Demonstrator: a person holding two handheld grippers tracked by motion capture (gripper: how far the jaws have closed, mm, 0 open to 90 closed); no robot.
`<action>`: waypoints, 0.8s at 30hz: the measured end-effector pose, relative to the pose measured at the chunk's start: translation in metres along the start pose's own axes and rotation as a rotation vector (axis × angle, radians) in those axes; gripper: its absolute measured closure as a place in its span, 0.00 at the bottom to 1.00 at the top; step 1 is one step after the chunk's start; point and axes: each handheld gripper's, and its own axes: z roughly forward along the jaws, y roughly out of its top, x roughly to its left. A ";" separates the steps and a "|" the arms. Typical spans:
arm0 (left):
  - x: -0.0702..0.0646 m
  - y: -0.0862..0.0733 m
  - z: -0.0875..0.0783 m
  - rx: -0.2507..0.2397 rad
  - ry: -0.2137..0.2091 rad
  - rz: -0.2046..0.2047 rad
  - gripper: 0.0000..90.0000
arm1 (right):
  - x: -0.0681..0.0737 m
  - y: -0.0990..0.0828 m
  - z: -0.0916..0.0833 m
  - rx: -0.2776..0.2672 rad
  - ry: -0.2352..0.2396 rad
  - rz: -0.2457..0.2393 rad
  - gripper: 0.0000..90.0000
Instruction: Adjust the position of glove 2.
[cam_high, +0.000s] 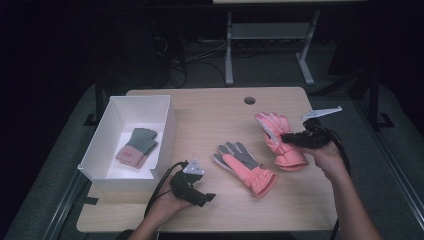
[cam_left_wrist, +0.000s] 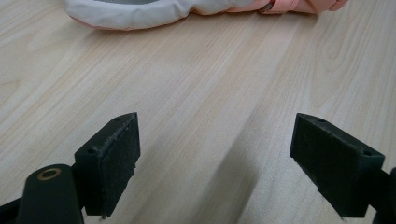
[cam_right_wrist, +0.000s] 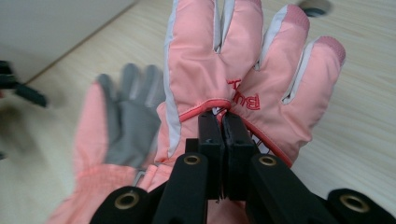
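Two pink ski gloves lie on the wooden table (cam_high: 210, 112). The right glove (cam_high: 292, 157) has its back up, with red lettering on the back (cam_right_wrist: 210, 60). My right gripper (cam_high: 286, 137) (cam_right_wrist: 222, 116) is shut on a fold of this glove's back fabric, near the cuff. The left glove (cam_high: 245, 167) lies palm up and shows its grey palm (cam_right_wrist: 126, 121). Near the table's front edge my left gripper (cam_high: 207, 198) (cam_left_wrist: 217, 135) stands open over bare wood. Nothing is between its pads, and the edge of a glove (cam_left_wrist: 140, 11) lies just beyond it.
A white box (cam_high: 167, 125) stands at the table's left side, with a pair of small grey-and-pink knit gloves (cam_high: 137, 145) in it. A round cable hole (cam_high: 249, 100) sits near the far edge. Desk legs and cables stand on the dark floor behind.
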 end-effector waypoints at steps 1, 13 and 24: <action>0.000 0.000 0.000 -0.001 0.000 -0.001 0.17 | 0.004 0.002 0.000 0.002 0.019 -0.011 0.98; -0.001 0.000 0.001 -0.003 -0.004 -0.005 0.17 | 0.052 0.017 0.017 0.045 0.156 -0.148 0.98; -0.002 -0.001 0.003 0.002 -0.008 -0.010 0.17 | 0.077 0.019 0.042 0.112 0.226 -0.243 0.98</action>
